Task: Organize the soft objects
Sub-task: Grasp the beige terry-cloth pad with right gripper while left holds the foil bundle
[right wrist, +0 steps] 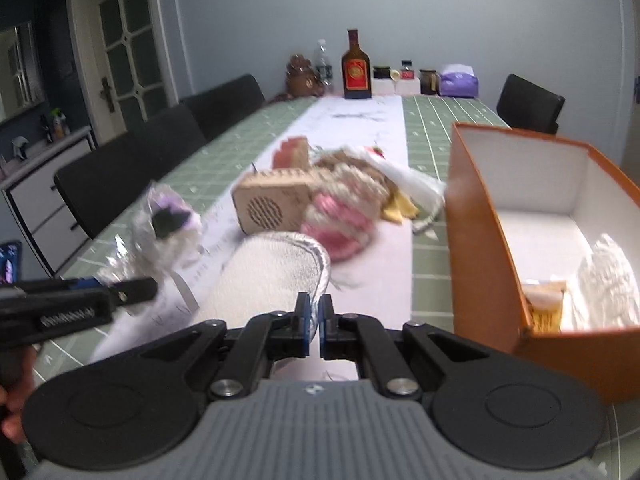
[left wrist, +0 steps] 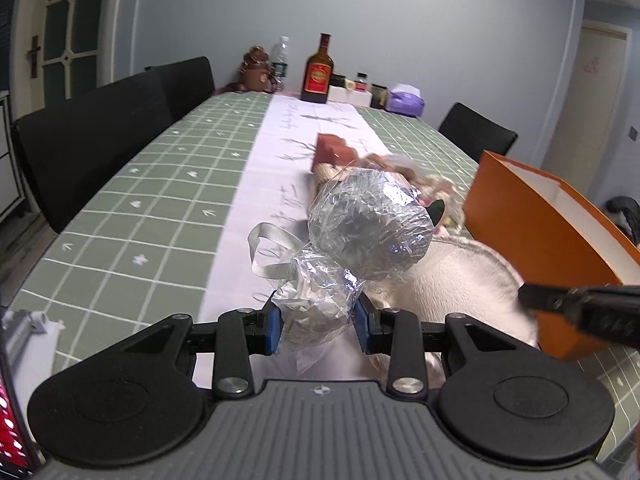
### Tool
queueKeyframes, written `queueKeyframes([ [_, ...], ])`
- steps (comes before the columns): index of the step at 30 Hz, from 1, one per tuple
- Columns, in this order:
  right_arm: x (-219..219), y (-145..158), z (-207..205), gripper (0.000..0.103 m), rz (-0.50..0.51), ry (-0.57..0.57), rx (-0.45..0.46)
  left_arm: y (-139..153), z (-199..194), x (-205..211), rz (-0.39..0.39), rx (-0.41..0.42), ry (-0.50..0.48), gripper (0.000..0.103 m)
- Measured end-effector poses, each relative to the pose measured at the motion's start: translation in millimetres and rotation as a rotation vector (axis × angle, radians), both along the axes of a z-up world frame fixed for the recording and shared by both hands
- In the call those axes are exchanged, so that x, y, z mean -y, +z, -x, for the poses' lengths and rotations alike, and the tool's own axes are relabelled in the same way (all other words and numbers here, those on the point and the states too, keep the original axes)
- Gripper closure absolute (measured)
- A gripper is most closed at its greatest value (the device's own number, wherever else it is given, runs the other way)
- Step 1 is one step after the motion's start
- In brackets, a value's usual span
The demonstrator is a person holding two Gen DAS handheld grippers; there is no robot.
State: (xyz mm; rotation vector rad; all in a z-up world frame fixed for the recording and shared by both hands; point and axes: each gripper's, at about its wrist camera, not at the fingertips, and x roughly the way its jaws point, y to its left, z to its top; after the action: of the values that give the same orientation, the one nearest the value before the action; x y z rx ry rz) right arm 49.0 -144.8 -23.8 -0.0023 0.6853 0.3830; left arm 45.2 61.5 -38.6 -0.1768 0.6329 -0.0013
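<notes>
My left gripper (left wrist: pixel 318 320) is shut on the crinkled neck of a cellophane-wrapped grey plush (left wrist: pixel 370 222) with a grey ribbon, held above the table; it also shows in the right wrist view (right wrist: pixel 168 226). My right gripper (right wrist: pixel 316 322) is shut on the rim of a white fluffy slipper (right wrist: pixel 272 268), which also shows in the left wrist view (left wrist: pixel 460 280). An orange box (right wrist: pixel 484 232) with white lining stands to the right and holds a white soft item (right wrist: pixel 608 276) and a yellow item. A pink and beige plush (right wrist: pixel 344 216) lies beyond the slipper.
A wooden speaker-like box (right wrist: pixel 272 202) and a reddish block (left wrist: pixel 332 152) lie on the white runner. Bottles, jars and a purple tissue pack (left wrist: pixel 406 98) stand at the far end. Black chairs (left wrist: pixel 92 136) line the left side. The green checked tablecloth (left wrist: pixel 152 184) spreads left.
</notes>
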Motion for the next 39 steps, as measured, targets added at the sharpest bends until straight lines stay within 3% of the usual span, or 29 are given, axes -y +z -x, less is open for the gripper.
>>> queueKeyframes([
  [8, -5.1, -36.0, -9.8, 0.096, 0.107, -0.029, -0.049, -9.3, -0.1, 7.3, -0.016, -0.026, -0.013, 0.062],
  [10, -3.6, -33.1, -8.0, 0.087, 0.113, -0.056, -0.039, -10.1, -1.5, 7.5, -0.022, -0.031, -0.009, 0.062],
  [12, -1.6, -26.6, -5.8, 0.056, 0.089, -0.068, -0.023, -11.0, -5.3, 8.0, -0.015, -0.039, -0.012, 0.062],
  [14, 0.1, -19.3, -5.3, 0.044, 0.042, -0.079, -0.014, -12.7, -7.8, 9.4, -0.014, -0.039, -0.018, 0.062],
  [17, -7.3, -20.4, -12.9, 0.012, 0.008, -0.091, -0.032, -13.6, -10.4, 10.3, -0.020, -0.033, -0.016, 0.062],
  [19, -15.9, -27.7, -19.1, 0.003, 0.009, -0.092, -0.047, -14.2, -10.7, 10.2, -0.022, -0.032, -0.015, 0.062],
  [25, -39.6, -60.5, -36.4, 0.003, 0.086, -0.094, -0.125, -14.4, -11.4, 6.6, -0.021, -0.029, -0.015, 0.062],
  [34, -46.0, -69.5, -30.6, 0.004, 0.134, -0.072, -0.080, -20.5, -17.4, 8.0, -0.002, -0.047, -0.041, 0.062],
  [37, -47.0, -68.6, -25.3, 0.013, 0.132, -0.056, -0.057, -22.6, -19.0, 10.0, -0.005, -0.051, -0.046, 0.062],
  [39, -49.8, -67.1, -21.1, 0.026, 0.131, -0.040, -0.045, -23.3, -19.7, 10.5, -0.004, -0.051, -0.046, 0.062],
])
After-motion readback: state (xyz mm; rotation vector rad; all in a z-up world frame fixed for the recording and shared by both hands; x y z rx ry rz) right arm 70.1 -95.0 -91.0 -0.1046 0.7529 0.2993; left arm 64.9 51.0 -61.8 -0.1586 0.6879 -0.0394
